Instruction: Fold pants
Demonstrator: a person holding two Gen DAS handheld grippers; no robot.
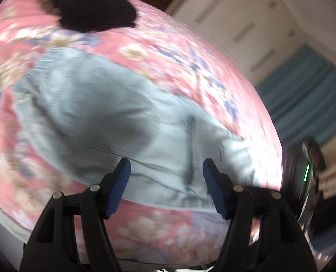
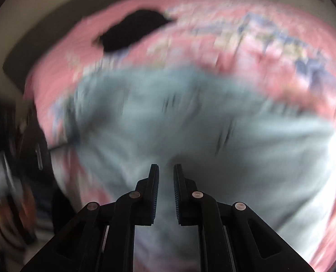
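Left gripper [image 1: 165,170]: I am seeing its blue pads standing wide apart, nothing pinched, hanging above the near edge of the pale blue pants [image 1: 113,113]. The pants are lying spread on the pink floral bedspread [image 1: 190,52], with a black garment [image 1: 95,9] beyond them. Right gripper [image 2: 165,172]: jaws are sitting at a narrow gap over the pants; heavy blur, and I am seeing no cloth between them.

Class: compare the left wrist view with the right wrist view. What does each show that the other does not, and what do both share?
Left wrist only: white wardrobe doors, a teal curtain, and the left gripper open above the cloth. Right wrist only: the right gripper, jaws nearly closed with a narrow gap. Both: the light blue pants on the pink floral bedspread, and a black garment farther back.
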